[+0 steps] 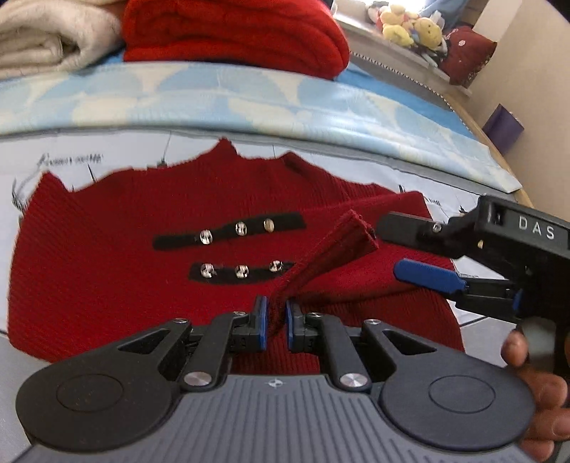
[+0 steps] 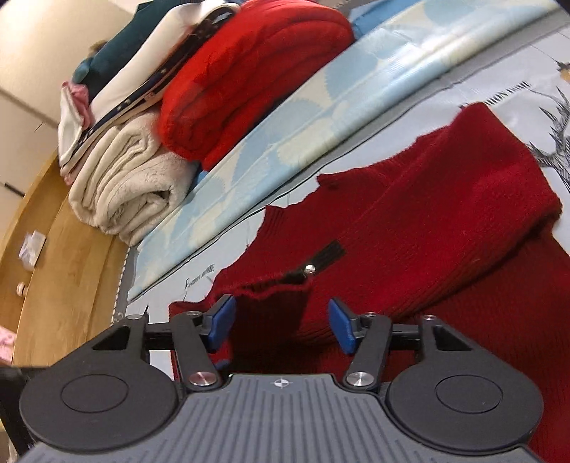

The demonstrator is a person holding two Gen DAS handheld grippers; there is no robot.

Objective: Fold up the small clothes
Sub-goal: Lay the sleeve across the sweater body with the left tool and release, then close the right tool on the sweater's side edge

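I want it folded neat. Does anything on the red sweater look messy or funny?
Yes. The red sweater lies flat, but its sleeve sticks up in a bunched strip, pinched by the left tool. The right tool is open.

One dark red knitted sweater [image 1: 107, 285] lies spread across the middle of the frame, and it carries two black strips [image 1: 228, 231] side by side, each with three shiny buttons [image 1: 241, 228], six in all

Two grippers show: the left gripper [image 1: 275, 322] at the bottom centre and the right gripper [image 1: 402, 245] at the right edge, each with two blue pads

In the right wrist view, the upper left holds one stack of folded textiles: one bright red knit [image 2: 249, 71], one cream fleece blanket [image 2: 128, 185], one white piece with a dark band [image 2: 142, 82] and one dark green piece [image 2: 117, 46]

Several plush toys [image 1: 406, 25] sit at the upper right of the left wrist view, too small to count
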